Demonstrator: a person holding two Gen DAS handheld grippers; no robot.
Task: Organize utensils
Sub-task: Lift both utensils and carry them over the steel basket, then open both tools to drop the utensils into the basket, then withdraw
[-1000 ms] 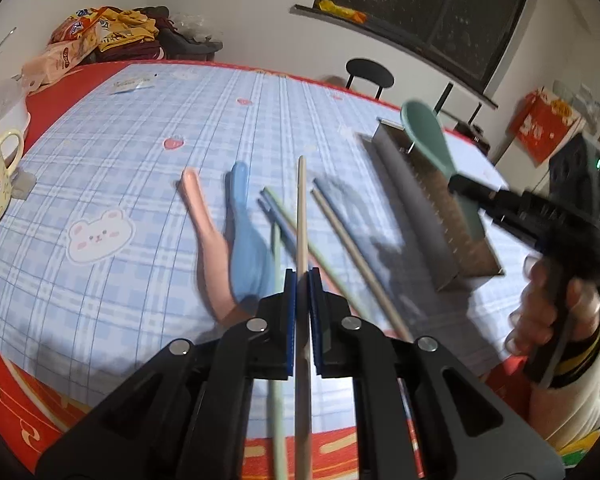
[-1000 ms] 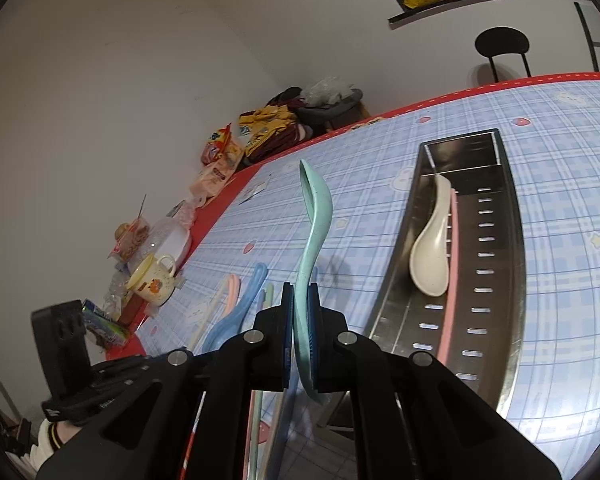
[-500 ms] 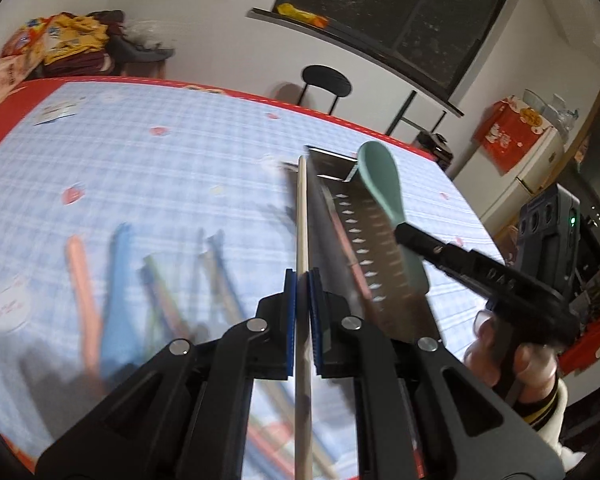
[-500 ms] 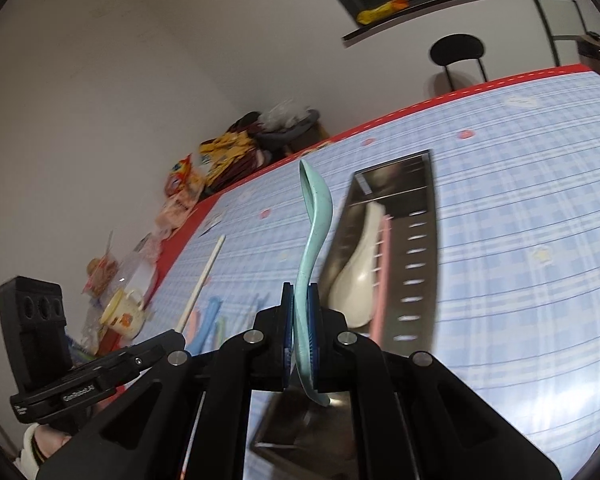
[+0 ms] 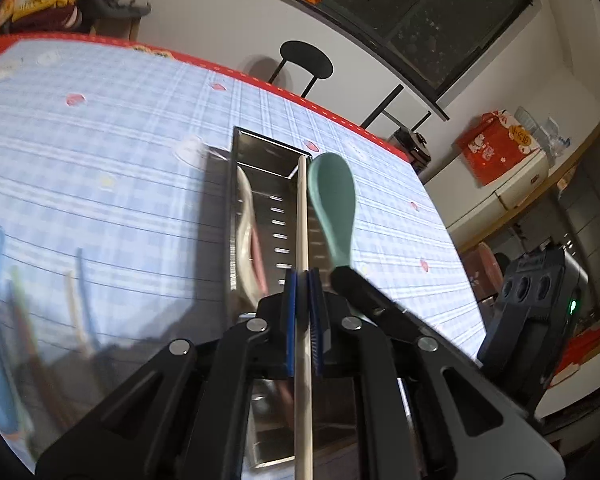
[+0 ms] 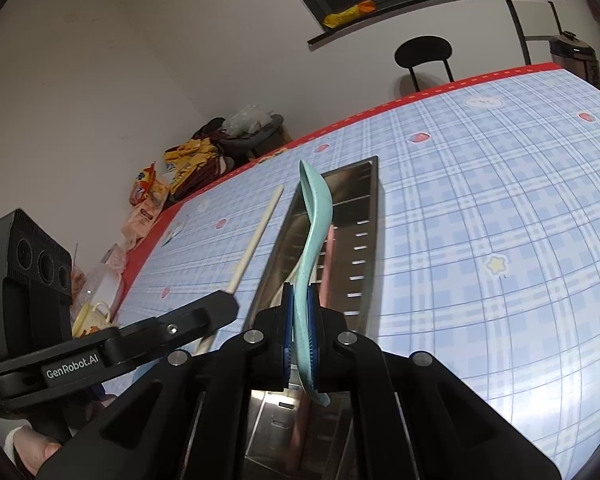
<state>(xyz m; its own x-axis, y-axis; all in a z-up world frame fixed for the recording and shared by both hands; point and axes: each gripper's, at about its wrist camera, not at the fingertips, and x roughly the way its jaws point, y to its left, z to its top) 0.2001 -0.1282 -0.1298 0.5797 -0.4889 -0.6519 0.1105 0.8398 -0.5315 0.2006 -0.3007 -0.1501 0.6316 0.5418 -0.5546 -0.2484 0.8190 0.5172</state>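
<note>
Both jaws are clamping: my left gripper [image 5: 303,276] is pinching one chopstick [image 5: 302,216], my right gripper [image 6: 299,292] one teal spoon [image 6: 315,216], both hanging over the metal tray [image 6: 366,216]. Two things are lying in it: a white spoon [image 5: 245,216] and something pink. Open tablecloth [image 6: 480,208] is stretching right of the tray. "GenRobot.AI" is showing on the left gripper.

One metal tray [image 6: 366,216], one beige chopstick [image 5: 302,216], one teal spoon [image 5: 332,200], one black chair [image 6: 422,54].
</note>
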